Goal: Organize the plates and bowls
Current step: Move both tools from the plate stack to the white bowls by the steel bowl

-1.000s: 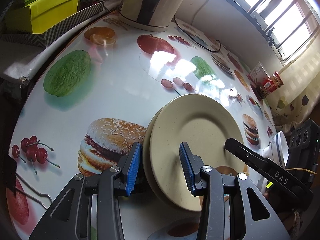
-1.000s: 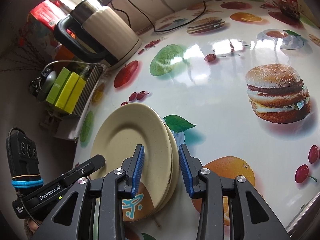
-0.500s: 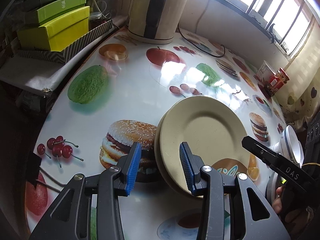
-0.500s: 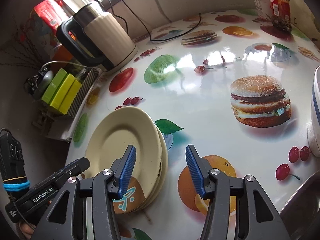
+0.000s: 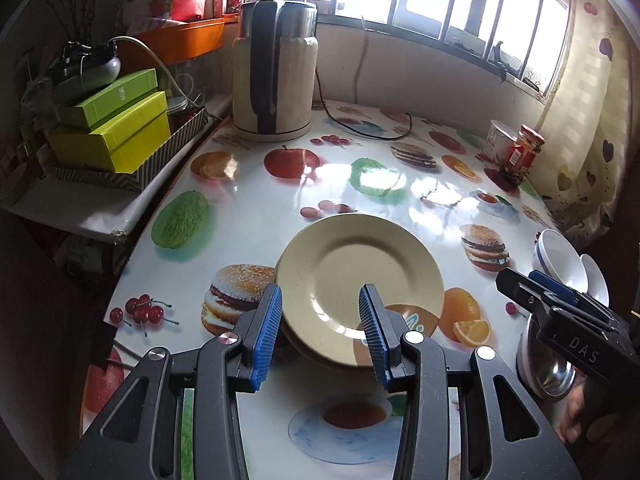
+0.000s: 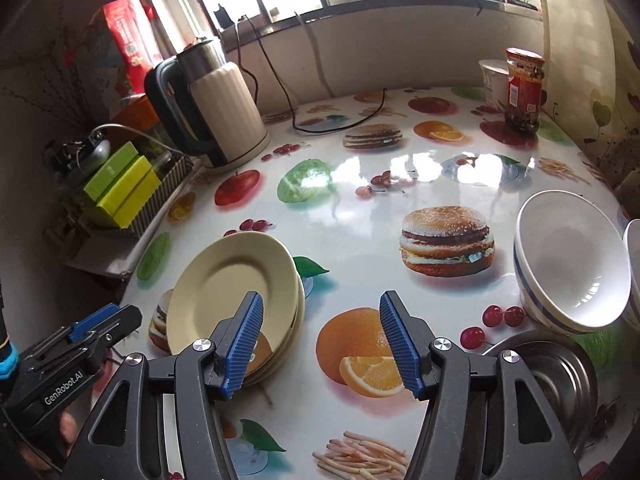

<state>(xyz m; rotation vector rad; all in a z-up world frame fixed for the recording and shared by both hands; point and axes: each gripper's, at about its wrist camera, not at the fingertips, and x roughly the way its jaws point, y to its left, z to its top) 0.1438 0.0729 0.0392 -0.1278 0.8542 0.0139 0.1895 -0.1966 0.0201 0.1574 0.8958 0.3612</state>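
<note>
A stack of cream plates (image 5: 360, 280) lies on the food-print table; it also shows in the right wrist view (image 6: 236, 292). My left gripper (image 5: 320, 336) is open and empty, above the stack's near rim, not touching it. My right gripper (image 6: 322, 344) is open and empty, to the right of the stack. A white bowl with a blue stripe (image 6: 572, 272) stands at the right, with a second white bowl (image 6: 634, 268) beside it at the frame edge. A steel bowl (image 6: 560, 380) lies in front of them. The bowls also show in the left wrist view (image 5: 560, 260).
A cream electric kettle (image 5: 276, 80) with its cord stands at the back. Yellow-green boxes (image 5: 116, 136) sit in a striped tray off the left edge. A red-labelled jar (image 6: 524, 88) and a white cup (image 6: 494, 76) stand back right.
Both grippers have drawn back and up from the plate stack, with their jaws wider apart. The plates stay stacked on the table. The bowls have come into view.
</note>
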